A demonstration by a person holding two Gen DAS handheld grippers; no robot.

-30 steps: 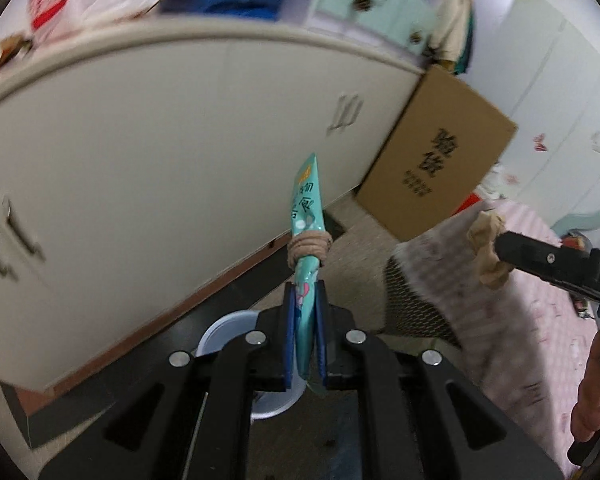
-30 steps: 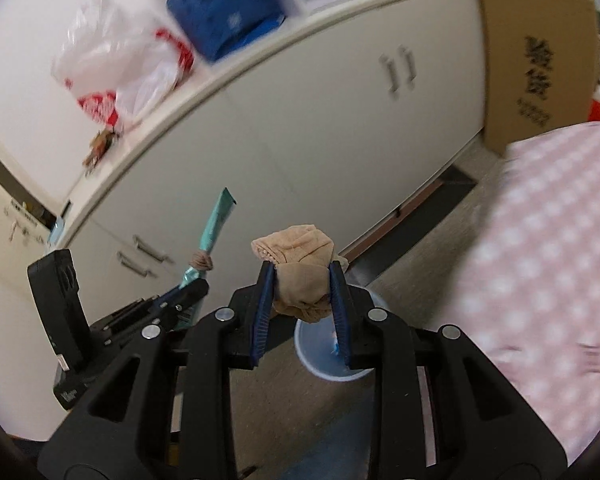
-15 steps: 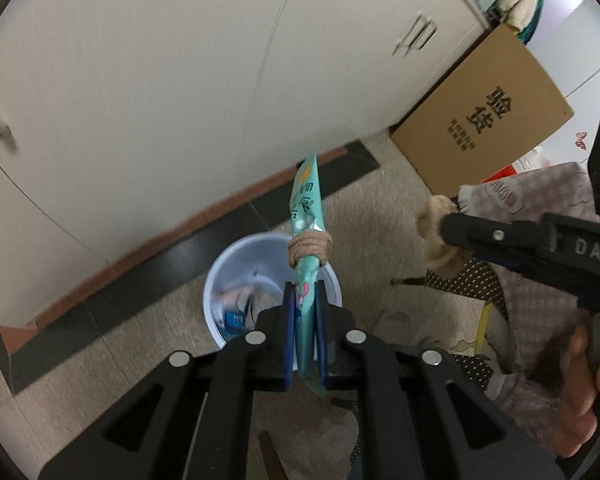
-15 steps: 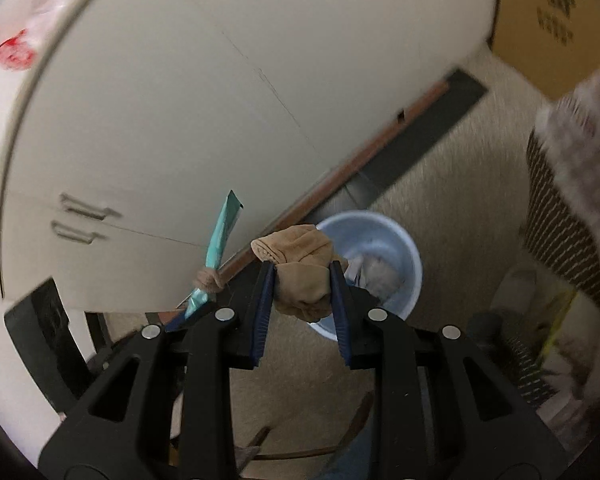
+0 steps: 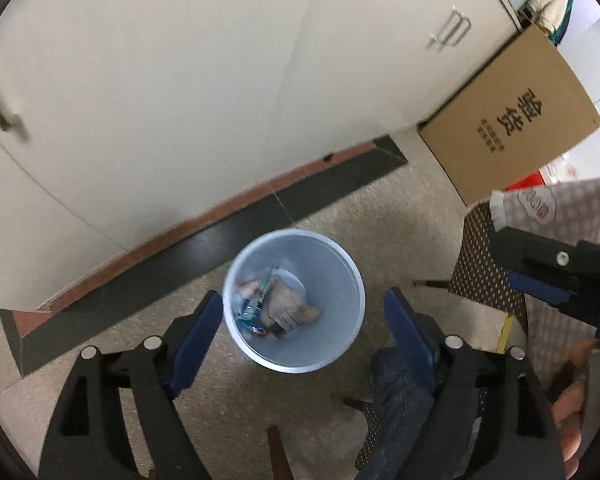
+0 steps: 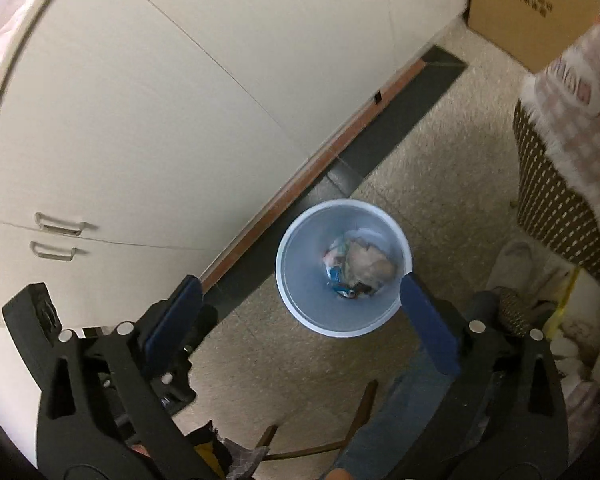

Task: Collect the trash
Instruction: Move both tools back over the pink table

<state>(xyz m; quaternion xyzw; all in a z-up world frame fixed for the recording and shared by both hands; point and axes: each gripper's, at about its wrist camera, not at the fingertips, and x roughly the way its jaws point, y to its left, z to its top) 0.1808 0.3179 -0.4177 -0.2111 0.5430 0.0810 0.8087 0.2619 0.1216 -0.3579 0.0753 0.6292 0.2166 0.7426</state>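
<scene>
Left hand-held gripper (image 5: pixel 303 314) released, jaws just spread wide, nothing between the blue pads (image 5: pixel 198 330), pointing steeply down over the pale blue bin (image 5: pixel 332 344). Right hand-held gripper (image 6: pixel 300 312) likewise released, jaws just opened to full spread, pads bare, also aimed down at the bin (image 6: pixel 300 312). Bin standing upright on the speckled floor (image 5: pixel 228 408), just beside the dark strip along the base of the white cabinet (image 5: pixel 180 92). Trash now inside the bin: teal wrapper (image 5: pixel 266 286) lying on top of the pile, tan crumpled wad (image 6: pixel 370 266) next to it, mixed blue and white scraps underneath, too small to sort out. Right hand-held gripper also visible from the left wrist view at the far right edge (image 5: pixel 548 280), fingers of a hand (image 5: pixel 572 412) wrapped on its handle below. Brown cardboard box (image 5: pixel 512 120) with printed characters leaning against the cabinet, well apart from the bin. Pink checked cloth (image 5: pixel 572 208) over a dotted dark panel at right. Denim-clad leg (image 5: pixel 400 408) at bottom of frame near the bin.
</scene>
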